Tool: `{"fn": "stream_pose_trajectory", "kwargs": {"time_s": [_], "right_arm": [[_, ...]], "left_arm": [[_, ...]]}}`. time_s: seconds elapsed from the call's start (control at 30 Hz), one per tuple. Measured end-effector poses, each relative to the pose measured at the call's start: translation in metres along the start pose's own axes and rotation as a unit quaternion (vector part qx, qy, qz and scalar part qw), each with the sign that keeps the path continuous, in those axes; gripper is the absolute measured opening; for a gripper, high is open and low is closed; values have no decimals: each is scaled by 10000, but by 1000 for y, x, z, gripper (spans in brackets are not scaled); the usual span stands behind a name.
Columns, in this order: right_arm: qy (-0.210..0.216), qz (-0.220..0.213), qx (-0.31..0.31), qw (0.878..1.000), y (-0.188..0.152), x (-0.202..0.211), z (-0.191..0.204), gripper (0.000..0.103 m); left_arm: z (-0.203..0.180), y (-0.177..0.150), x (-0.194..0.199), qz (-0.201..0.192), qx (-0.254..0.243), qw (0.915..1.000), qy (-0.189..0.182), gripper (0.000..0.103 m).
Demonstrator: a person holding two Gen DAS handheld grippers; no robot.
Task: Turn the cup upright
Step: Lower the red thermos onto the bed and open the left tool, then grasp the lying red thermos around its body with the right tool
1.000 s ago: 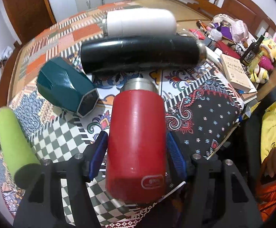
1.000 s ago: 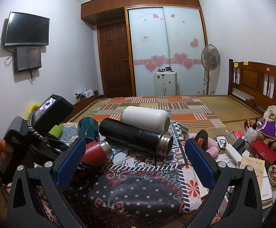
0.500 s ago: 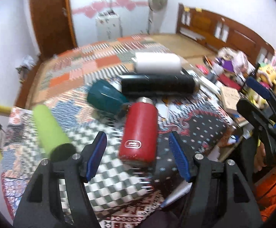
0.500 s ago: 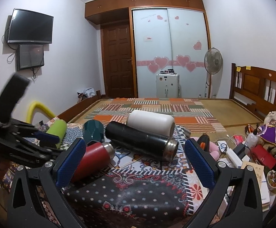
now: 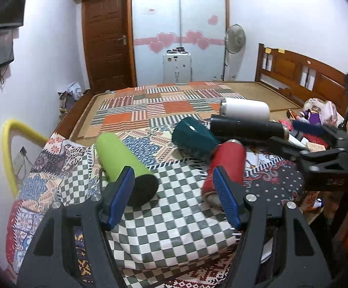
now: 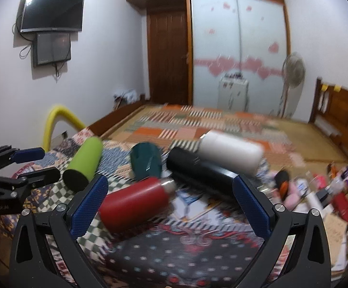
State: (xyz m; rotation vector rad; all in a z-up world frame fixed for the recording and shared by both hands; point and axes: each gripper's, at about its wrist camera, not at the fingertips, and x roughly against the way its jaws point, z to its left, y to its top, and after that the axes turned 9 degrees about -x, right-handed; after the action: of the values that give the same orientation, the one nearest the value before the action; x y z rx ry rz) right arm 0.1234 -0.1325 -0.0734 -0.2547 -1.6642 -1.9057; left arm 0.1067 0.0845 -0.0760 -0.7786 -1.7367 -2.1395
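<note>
Several cups lie on their sides on a patchwork cloth: a red flask [image 5: 226, 165] [image 6: 135, 204], a lime green tumbler [image 5: 123, 163] [image 6: 84, 163], a dark teal faceted cup [image 5: 194, 138] [image 6: 146, 162], a long black flask [image 5: 248, 127] [image 6: 198, 171] and a white cup [image 5: 246, 110] [image 6: 230, 152]. My left gripper [image 5: 174, 199] is open and empty, between the green tumbler and the red flask. My right gripper [image 6: 170, 207] is open and empty, just in front of the red flask. The right wrist view is blurred.
Clutter of bottles, books and toys [image 6: 322, 192] lies at the right of the table. A yellow foam-covered rail [image 5: 10, 148] stands at the left. A bed with a wooden headboard [image 5: 301, 72] lies behind. The left gripper also shows in the right wrist view [image 6: 30, 165].
My left gripper has let go of the red flask, pulled back and swung left and upward. The red flask still lies on its side. My right gripper has moved left and closer to the cups.
</note>
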Motion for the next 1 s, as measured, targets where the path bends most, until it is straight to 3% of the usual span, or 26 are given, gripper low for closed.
{"fn": "stream_pose_trajectory", "kwargs": {"time_s": [0.27, 0.5, 0.8, 1.0], "right_arm": [[-138, 1071, -323, 9936, -2, -69, 7, 103], [-25, 1902, -730, 9790, -8, -101, 5, 103], [140, 2359, -855, 9679, -11, -113, 5, 103], [306, 2516, -447, 9663, -7, -103, 1, 90]], "left_arm": [[5, -18, -7, -233, 0, 9996, 161, 67], [12, -24, -10, -395, 192, 9989, 134, 67], [11, -27, -6, -484, 273, 9984, 141, 67], [9, -26, -3, -507, 279, 9982, 132, 67]]}}
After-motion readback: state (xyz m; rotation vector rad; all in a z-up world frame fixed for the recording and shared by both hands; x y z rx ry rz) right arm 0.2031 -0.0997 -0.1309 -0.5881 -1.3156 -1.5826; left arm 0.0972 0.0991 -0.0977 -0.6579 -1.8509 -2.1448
